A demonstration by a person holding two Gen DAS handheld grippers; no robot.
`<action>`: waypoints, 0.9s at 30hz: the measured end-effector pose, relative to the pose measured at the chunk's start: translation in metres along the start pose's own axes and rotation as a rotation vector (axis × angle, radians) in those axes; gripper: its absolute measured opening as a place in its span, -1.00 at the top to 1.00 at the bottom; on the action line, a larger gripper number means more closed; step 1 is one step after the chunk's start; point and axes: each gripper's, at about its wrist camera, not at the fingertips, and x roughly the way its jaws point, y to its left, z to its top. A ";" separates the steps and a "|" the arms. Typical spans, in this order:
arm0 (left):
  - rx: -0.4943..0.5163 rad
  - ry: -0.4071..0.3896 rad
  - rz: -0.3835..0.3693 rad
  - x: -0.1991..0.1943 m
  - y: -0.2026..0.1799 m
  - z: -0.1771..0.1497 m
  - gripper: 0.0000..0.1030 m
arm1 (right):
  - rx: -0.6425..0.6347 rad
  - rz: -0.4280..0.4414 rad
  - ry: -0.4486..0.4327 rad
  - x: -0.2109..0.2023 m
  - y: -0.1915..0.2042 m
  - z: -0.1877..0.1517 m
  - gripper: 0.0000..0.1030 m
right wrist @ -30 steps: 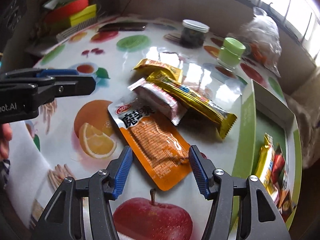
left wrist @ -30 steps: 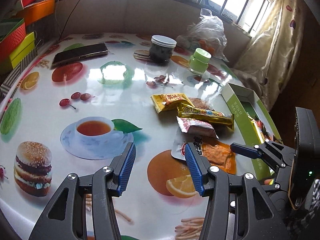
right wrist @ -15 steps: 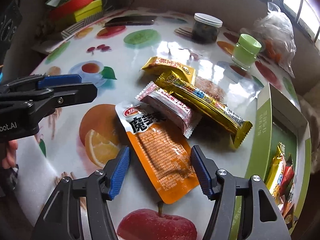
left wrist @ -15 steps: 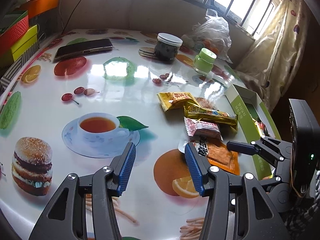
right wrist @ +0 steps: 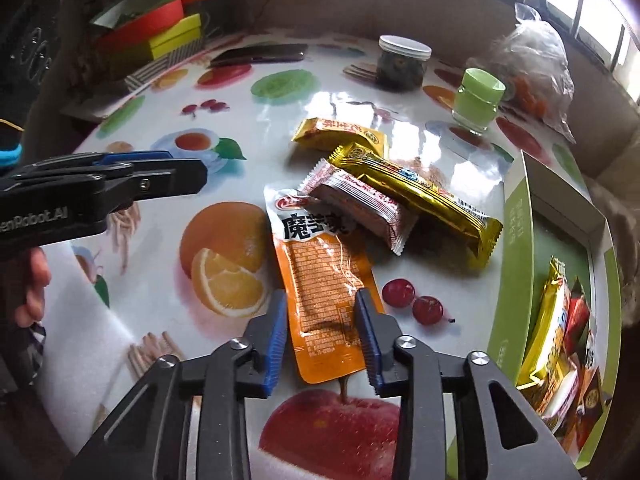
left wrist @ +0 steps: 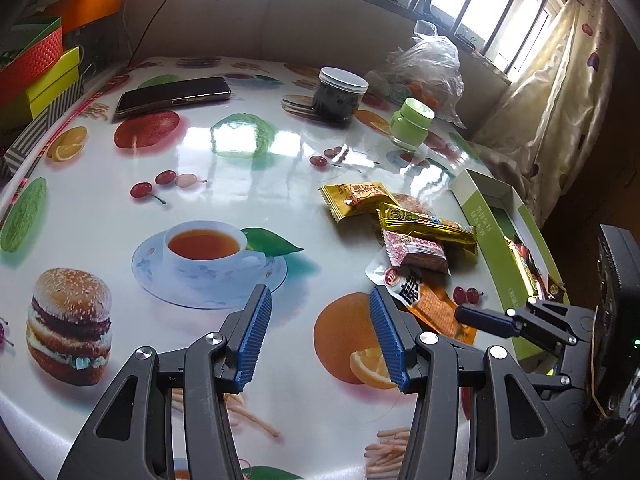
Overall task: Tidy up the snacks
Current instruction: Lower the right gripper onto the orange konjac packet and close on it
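Note:
An orange pouch (right wrist: 320,284) lies flat on the table; it also shows in the left wrist view (left wrist: 424,300). On its far end rests a red-and-white packet (right wrist: 360,204), beside a long gold bar (right wrist: 416,192) and a yellow packet (right wrist: 340,134). My right gripper (right wrist: 322,312) is open, its fingers on either side of the pouch's near end, just above it. My left gripper (left wrist: 316,320) is open and empty over the table, left of the snacks. A green box (right wrist: 516,240) at the right holds several snacks (right wrist: 556,320).
A dark jar with a white lid (left wrist: 340,96), a green-lidded jar (left wrist: 410,124), a phone (left wrist: 172,96) and a plastic bag (left wrist: 428,68) stand at the far side. Coloured boxes (right wrist: 160,36) are stacked at the far left. The table edge runs close beneath both grippers.
My right gripper has moved forward and down over the orange pouch's near end, and its fingers have narrowed. My left gripper has drifted slightly and stays open.

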 end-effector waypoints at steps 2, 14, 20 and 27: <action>-0.001 0.000 0.000 -0.001 0.000 0.000 -0.02 | 0.003 0.003 -0.007 -0.003 0.002 -0.002 0.50; 0.006 -0.005 -0.004 -0.006 -0.003 -0.001 -0.02 | 0.049 0.025 -0.022 -0.013 0.006 -0.017 0.19; 0.007 0.002 0.003 -0.006 -0.004 -0.001 -0.02 | 0.060 -0.001 -0.079 -0.012 -0.001 -0.011 -0.22; 0.007 0.009 0.008 -0.003 -0.003 -0.002 -0.02 | 0.016 0.047 -0.029 0.010 0.002 0.001 -0.28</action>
